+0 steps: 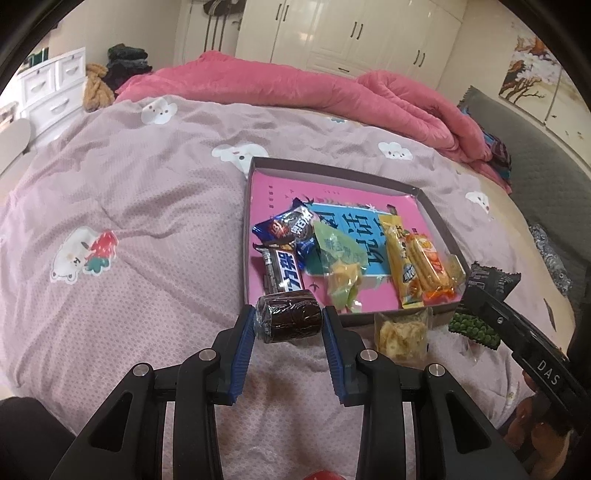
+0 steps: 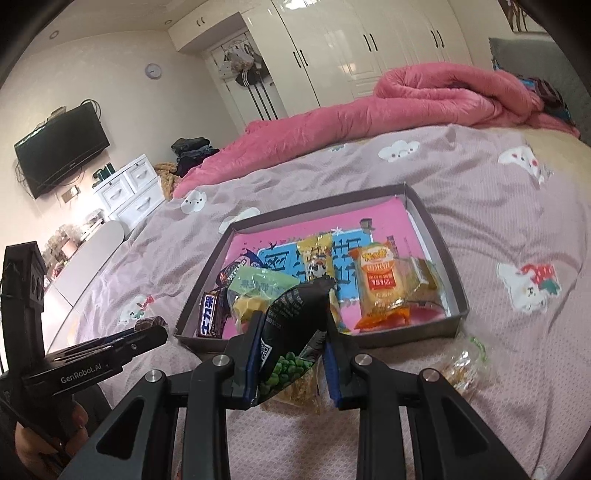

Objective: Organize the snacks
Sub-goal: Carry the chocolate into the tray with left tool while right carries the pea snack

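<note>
1. Snacks fill the near half of a shallow grey box (image 1: 436,210) with a pink printed floor, which sits on a bed (image 1: 147,206) under a mauve quilt patterned with cartoon clouds.
2. Left claw (image 1: 289,320) is nearly closed on a dark, clear-wrapped chocolate roll (image 1: 290,317), its blue pads pressing the roll's two ends; the roll hangs just outside the box's near wall, at the left corner.
3. Right claw (image 2: 291,334) is closed almost fully on a black packet of green peas (image 2: 295,332), pinching it so the packet stands upright in front of the box's near wall.
4. Inside the box, from left to right in the left wrist view: a dark chocolate bar with white lettering (image 1: 282,271), a blue-and-black wrapper (image 1: 286,229) behind it, a pale green packet holding yellow pieces (image 1: 340,266), a yellow stick pack (image 1: 400,258) and an orange biscuit pack (image 1: 430,266).
5. A clear bag of pale chips (image 1: 402,334) lies on the quilt just outside the near wall, between the two claws; in the right wrist view another clear snack bag (image 2: 465,365) lies on the quilt to the right.
6. A rumpled pink blanket (image 1: 332,92) is heaped along the far side of the bed, with white wardrobes (image 1: 351,33) behind it.
</note>
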The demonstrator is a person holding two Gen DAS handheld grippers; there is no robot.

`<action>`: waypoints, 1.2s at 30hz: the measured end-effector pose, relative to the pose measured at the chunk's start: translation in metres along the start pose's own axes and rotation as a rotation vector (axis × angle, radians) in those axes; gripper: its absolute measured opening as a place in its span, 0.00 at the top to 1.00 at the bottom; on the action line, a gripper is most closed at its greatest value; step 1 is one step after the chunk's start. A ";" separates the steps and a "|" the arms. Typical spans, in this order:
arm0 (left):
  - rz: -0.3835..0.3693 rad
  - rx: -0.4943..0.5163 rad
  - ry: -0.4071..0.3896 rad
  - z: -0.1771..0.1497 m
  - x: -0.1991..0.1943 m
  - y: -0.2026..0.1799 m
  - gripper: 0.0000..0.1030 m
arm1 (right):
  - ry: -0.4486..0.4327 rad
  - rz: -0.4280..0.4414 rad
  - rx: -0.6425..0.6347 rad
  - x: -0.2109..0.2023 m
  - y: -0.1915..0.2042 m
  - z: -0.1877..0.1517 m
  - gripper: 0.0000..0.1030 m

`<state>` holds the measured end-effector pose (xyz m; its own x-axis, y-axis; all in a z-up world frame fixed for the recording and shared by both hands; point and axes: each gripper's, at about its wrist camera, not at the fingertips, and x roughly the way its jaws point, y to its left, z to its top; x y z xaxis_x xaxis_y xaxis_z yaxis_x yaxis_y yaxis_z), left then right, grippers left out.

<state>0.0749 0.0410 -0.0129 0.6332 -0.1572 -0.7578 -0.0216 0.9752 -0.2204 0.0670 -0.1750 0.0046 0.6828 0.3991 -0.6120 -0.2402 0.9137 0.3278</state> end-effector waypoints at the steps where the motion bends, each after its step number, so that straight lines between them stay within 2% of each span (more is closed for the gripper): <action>1: 0.000 -0.002 0.000 0.001 -0.001 0.000 0.64 | -0.004 -0.003 -0.005 -0.001 0.001 0.001 0.72; 12: 0.002 -0.002 -0.020 0.010 -0.002 -0.004 0.64 | -0.050 -0.023 -0.034 -0.006 -0.003 0.016 0.72; 23: 0.010 -0.003 -0.022 0.022 0.014 -0.007 0.64 | -0.069 -0.020 -0.017 0.001 -0.010 0.032 0.72; 28: 0.027 0.000 -0.011 0.030 0.030 -0.009 0.64 | -0.043 -0.021 -0.009 0.016 -0.016 0.038 0.72; 36: 0.042 0.004 0.040 0.033 0.062 -0.013 0.64 | 0.056 -0.022 0.036 0.053 -0.035 0.039 0.72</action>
<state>0.1401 0.0242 -0.0364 0.6001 -0.1219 -0.7906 -0.0450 0.9816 -0.1855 0.1381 -0.1885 -0.0111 0.6475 0.3834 -0.6586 -0.1998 0.9194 0.3389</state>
